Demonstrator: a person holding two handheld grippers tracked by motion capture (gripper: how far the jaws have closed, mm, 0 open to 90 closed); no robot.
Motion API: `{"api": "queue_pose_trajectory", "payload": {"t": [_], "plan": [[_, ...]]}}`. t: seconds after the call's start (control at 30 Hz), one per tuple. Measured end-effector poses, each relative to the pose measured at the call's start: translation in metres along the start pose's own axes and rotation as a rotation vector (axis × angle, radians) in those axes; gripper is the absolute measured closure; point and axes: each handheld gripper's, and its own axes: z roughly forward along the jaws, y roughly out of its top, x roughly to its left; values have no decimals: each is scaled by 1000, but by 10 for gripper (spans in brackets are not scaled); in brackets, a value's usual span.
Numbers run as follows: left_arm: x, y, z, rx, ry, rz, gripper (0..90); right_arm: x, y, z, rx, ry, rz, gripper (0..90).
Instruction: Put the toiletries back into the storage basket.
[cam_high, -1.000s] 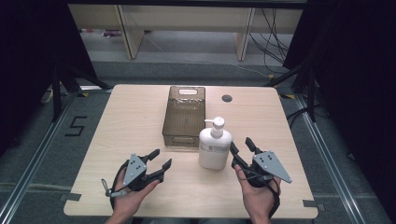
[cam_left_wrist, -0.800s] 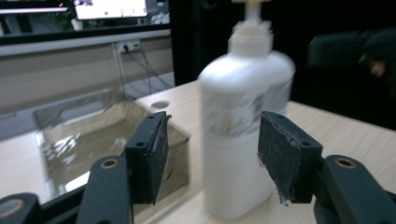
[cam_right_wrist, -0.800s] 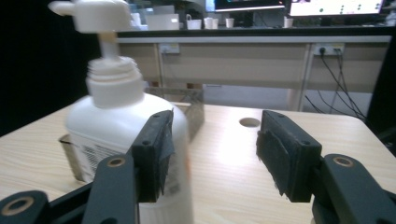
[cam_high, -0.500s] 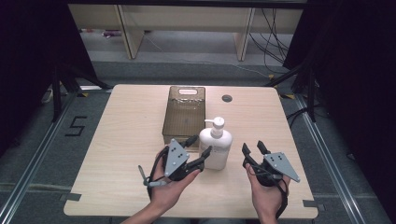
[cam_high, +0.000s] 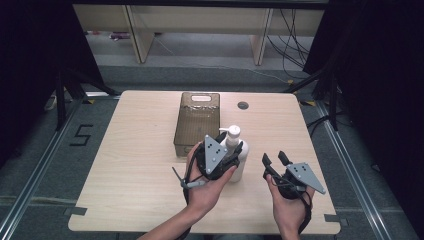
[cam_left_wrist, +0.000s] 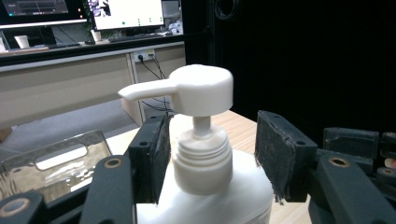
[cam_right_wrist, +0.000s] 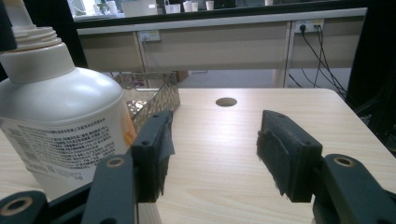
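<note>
- Pump bottle (cam_high: 236, 155): white, upright on wooden table (cam_high: 140, 165), just right of the near end of the smoky clear bin (cam_high: 196, 122); label text facing the right gripper view.
- Left gripper (cam_left_wrist: 210, 154): jaws astride the ribbed collar below the pump head (cam_left_wrist: 201, 88), half wide and just been closing; left pad (cam_left_wrist: 161, 154) close to or grazing the collar, right pad (cam_left_wrist: 275, 158) clearly apart. No grip yet.
- Right gripper (cam_right_wrist: 212, 154): jaws wide, nothing between, hovering low beside the bottle's right flank, not touching.
- Risk, judged: uneven closing, one pad meeting first, likely to nudge or tip the bottle toward the free side.
- Risk, judged: collar narrow and round; a pinch there apt to slip or let the bottle swing when raised.
- Risk, judged: pads riding up under the pump head could press it and dispense.
- Risk, judged: tilting bottle could strike the bin wall.
- Hidden: bottle's base and lower body, covered by the left hand in the high view and cut off in the left gripper view.
- Hard to tell: true contact at the left pad; bin contents, if any; label wording.
</note>
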Motion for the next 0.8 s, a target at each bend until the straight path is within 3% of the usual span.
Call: {"api": "queue_pose_trajectory", "payload": {"t": [0.03, 0.07, 0.2, 0.47, 0.5, 0.8], "plan": [[-1, 1, 1, 1, 4, 3, 449, 0, 0, 0, -3, -5, -3, 451], [-2, 2, 2, 7, 12, -18, 449, 0, 0, 0, -2, -3, -2, 450], [-2, 6, 6, 5, 31, 2, 460, -1, -1, 2, 3, 3, -1, 449], [-2, 10, 10, 8, 70, -15, 512, -1, -3, 2, 13, 6, 2, 448], [-3, 9, 11, 12, 64, -32, 523, -1, -3, 3, 14, 8, 9, 448], [-1, 11, 11, 22, 67, -57, 587, -1, -4, 3, 24, 6, 8, 448]]}}
